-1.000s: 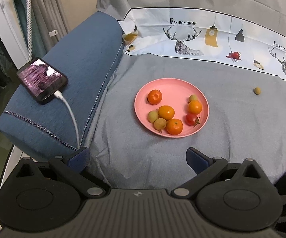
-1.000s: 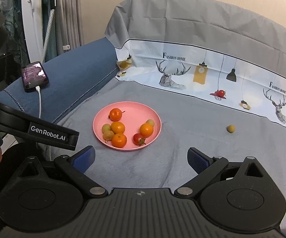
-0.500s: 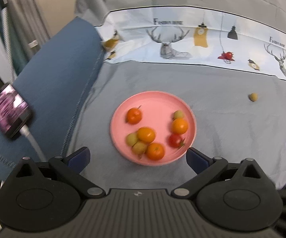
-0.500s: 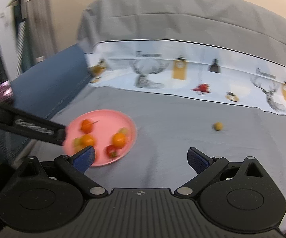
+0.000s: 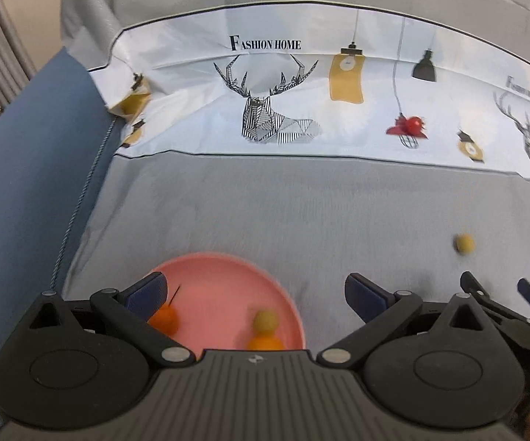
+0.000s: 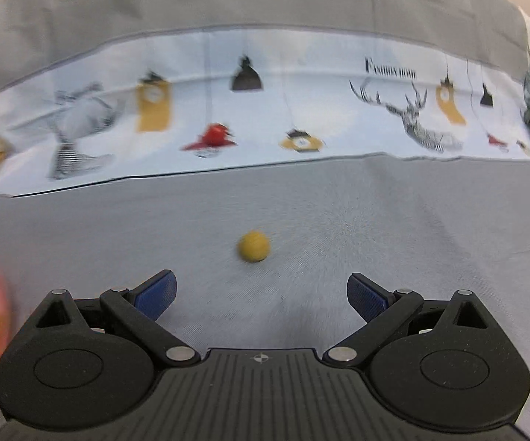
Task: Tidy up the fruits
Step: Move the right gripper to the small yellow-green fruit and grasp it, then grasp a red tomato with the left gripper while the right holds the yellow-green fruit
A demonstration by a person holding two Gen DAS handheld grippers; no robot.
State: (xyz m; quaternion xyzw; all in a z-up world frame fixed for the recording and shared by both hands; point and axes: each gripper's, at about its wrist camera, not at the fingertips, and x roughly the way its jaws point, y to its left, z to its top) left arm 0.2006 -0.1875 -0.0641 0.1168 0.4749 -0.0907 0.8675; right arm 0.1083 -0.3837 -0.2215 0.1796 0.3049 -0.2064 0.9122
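Right gripper (image 6: 261, 294), jaws wide, near lone yellow fruit (image 6: 253, 245); left gripper (image 5: 254, 296), wide, over pink plate (image 5: 224, 279).

The words "FASHION HOME" stood in black letters on the white printed band (image 5: 301, 84) of the bed cover, just above a deer drawing (image 5: 270, 104). The same words seemed to be printed again near another deer (image 6: 408, 114) farther right, but there they were too blurry to read well.
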